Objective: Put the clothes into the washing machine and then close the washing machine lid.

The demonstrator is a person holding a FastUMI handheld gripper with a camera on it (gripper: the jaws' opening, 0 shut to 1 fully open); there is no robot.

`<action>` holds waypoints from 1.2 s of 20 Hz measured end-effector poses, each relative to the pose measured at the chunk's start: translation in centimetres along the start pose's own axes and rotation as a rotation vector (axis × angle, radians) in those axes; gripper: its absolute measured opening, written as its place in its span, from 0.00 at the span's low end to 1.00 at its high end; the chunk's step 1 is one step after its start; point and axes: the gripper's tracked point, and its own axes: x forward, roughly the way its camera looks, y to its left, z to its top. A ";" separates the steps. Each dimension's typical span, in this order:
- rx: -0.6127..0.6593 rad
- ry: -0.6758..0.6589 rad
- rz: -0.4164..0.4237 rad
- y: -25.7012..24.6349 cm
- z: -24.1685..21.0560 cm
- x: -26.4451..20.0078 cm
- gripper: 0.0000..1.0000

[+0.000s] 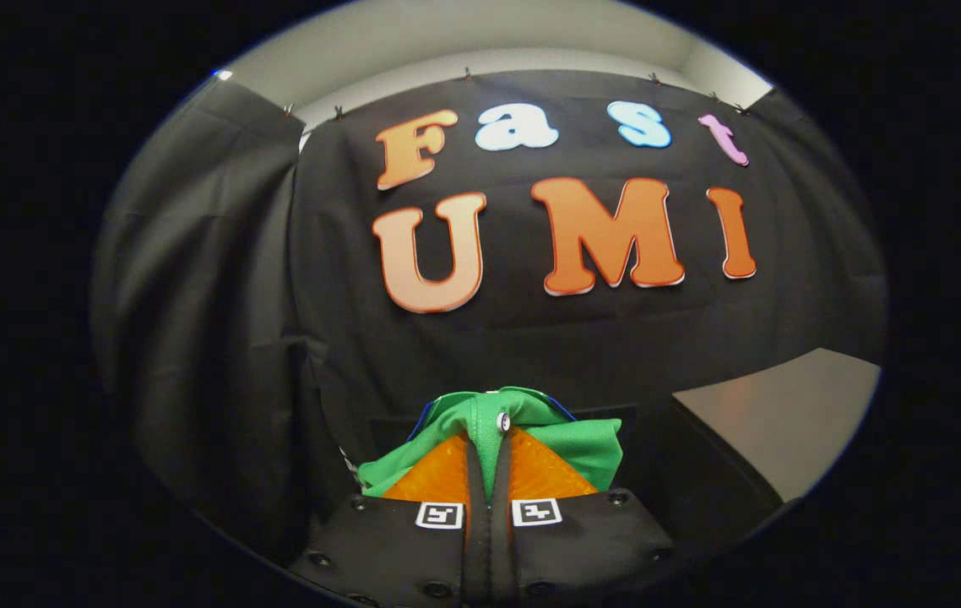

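Observation:
A green garment (569,443) with a white button and a thin blue edge is bunched up between my fingers. My gripper (487,435) is shut on it, the two fingers nearly touching with a fold of cloth pinched between them. The cloth hangs over both fingers and spills to either side. The garment is held up in the air in front of the black booth wall. What lies below the fingers is hidden by the garment and the gripper body.
The black cloth wall (531,338) stands straight ahead, and a black curtain (193,295) hangs to the left. A pale flat surface (776,414) lies to the right, beyond the fingers.

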 end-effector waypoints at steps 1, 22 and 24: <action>-0.011 0.043 0.003 0.1 -1.8 1.0 0.08; 0.116 0.868 -0.104 -0.3 -36.1 7.4 0.08; 0.100 0.933 -0.108 -0.7 -36.8 7.0 0.08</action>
